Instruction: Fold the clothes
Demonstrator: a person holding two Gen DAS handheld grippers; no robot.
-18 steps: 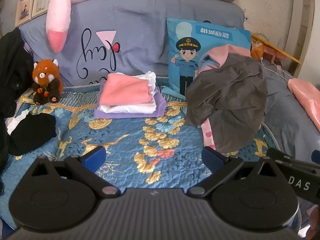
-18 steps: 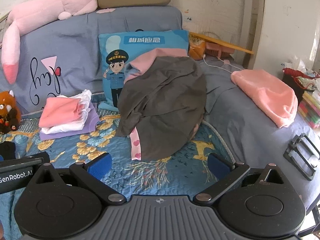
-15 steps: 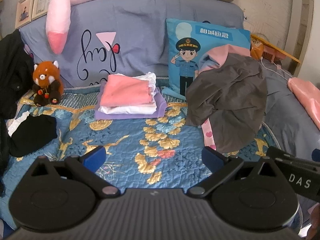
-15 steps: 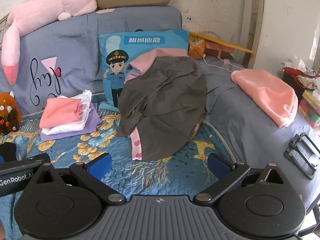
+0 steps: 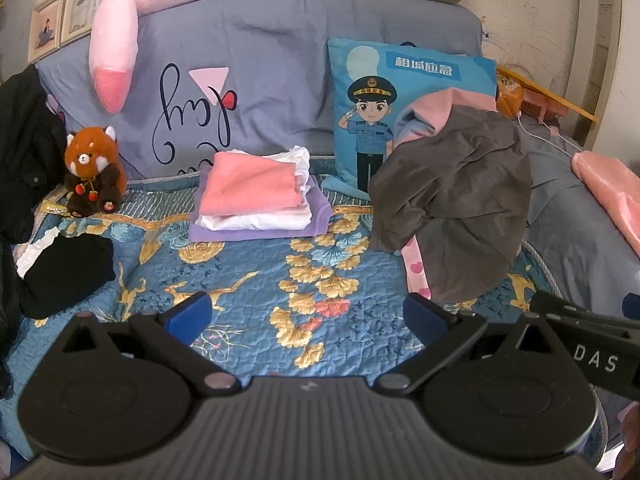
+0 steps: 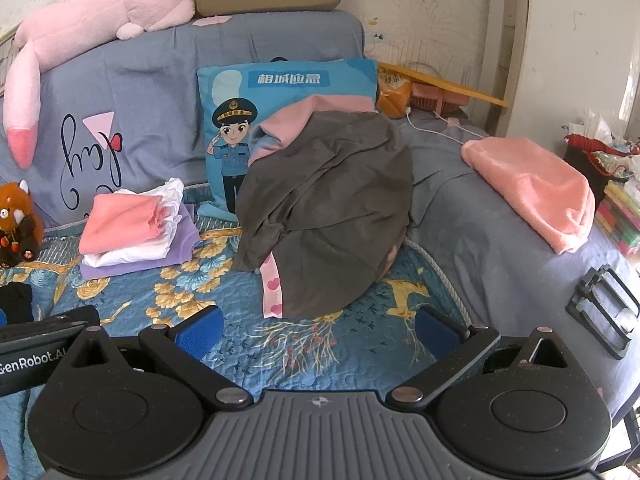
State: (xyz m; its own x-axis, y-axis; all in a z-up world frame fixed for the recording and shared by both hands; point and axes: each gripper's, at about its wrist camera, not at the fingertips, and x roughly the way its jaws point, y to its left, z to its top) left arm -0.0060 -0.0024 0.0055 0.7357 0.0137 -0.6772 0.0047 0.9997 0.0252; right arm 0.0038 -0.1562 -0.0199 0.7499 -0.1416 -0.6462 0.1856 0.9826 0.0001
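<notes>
I see a folded stack (image 5: 256, 208) by the bed's head. The grey heap (image 6: 328, 208) remains unfolded. Both my grippers, left (image 5: 308, 316) and right (image 6: 316, 328), gape empty.

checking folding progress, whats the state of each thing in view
left gripper: open, empty
right gripper: open, empty
stack of clothes: folded, pink on top
grey garment: unfolded, heaped
black garment: folded on the quilt
pink towel: lying loose

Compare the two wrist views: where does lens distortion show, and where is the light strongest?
Left wrist view: fisheye bends the wall at the right edge; corners go dark. Right wrist view: same curving; daylight washes out the far right, while the grey garment stays evenly lit and sharp.
</notes>
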